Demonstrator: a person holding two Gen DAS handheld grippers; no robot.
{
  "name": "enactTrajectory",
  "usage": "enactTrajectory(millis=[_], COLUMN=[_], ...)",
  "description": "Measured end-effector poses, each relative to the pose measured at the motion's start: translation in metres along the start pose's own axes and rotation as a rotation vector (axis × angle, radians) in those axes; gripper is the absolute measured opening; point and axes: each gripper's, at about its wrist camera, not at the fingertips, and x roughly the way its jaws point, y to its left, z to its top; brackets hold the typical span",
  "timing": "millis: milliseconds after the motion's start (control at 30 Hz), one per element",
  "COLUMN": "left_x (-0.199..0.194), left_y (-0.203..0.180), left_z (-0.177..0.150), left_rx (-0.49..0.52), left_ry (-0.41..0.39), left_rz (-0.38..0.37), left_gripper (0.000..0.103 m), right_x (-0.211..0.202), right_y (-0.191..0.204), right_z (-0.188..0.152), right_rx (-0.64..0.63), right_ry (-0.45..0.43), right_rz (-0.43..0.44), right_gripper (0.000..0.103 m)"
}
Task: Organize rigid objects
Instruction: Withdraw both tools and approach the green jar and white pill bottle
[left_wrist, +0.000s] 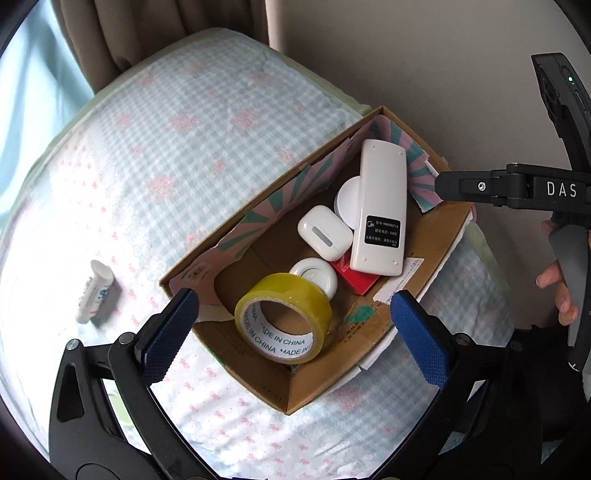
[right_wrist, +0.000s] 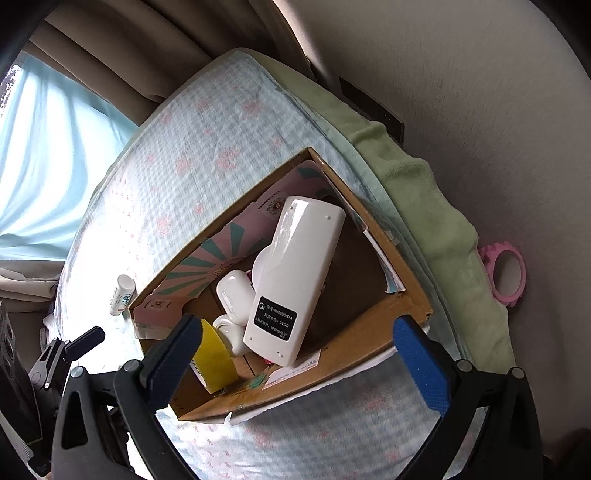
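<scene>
Both tongs stood fully spread and held nothing: the left gripper (left_wrist: 295, 328) hung above the near end of the cardboard box (left_wrist: 314, 384), and the right gripper (right_wrist: 299, 363) hung above the same box (right_wrist: 332, 373) from the other side. The box sat on a checked blanket (left_wrist: 155, 155), serving as the collecting place. Inside lay a roll of yellow tape (left_wrist: 284, 317) on its side, a white remote control (left_wrist: 378, 208) face down and propped across the smaller items, a white earbud case (left_wrist: 325, 236), a round white disc (left_wrist: 314, 278) and a red packet (left_wrist: 354, 278). One white tube (left_wrist: 94, 291) remained on the blanket, well apart from the box, and was judged the item left to gather. A pink ring (right_wrist: 504, 275) lay beyond the green blanket (right_wrist: 424, 206).
</scene>
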Motion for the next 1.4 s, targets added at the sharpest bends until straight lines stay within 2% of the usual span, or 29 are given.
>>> enactTrajectory(millis=[367, 567, 667, 767, 900, 1167, 1400], left_x=[-0.067, -0.102, -0.113, -0.122, -0.122, -0.126, -0.114], left_y=[0.01, 0.034, 0.051, 0.072, 0.101, 0.155, 0.199], left_z=[-0.052, -0.083, -0.1, -0.12, -0.148, -0.196, -0.226], left_rx=[-0.046, -0.106, -0.147, -0.192, -0.262, -0.418, -0.512], left_ry=[-0.066, -0.107, -0.121, -0.131, -0.122, -0.131, -0.102], left_rz=[0.03, 0.05, 0.064, 0.089, 0.127, 0.227, 0.268], left_gripper=[0.103, 0.103, 0.103, 0.103, 0.103, 0.103, 0.103], right_x=[-0.06, -0.08, -0.084, -0.084, -0.08, -0.055, -0.015], right_y=[0.035, 0.06, 0.08, 0.105, 0.135, 0.194, 0.265], right_z=[-0.028, -0.047, -0.055, -0.062, -0.068, -0.063, -0.052], right_rx=[-0.094, -0.121, -0.165, -0.244, -0.338, -0.463, -0.694], right_ry=[-0.059, -0.074, -0.086, -0.103, -0.113, -0.069, -0.014], right_rz=[-0.042, -0.062, -0.113, -0.169, -0.201, -0.138, -0.114], right_gripper=[0.103, 0.103, 0.103, 0.103, 0.103, 0.103, 0.103])
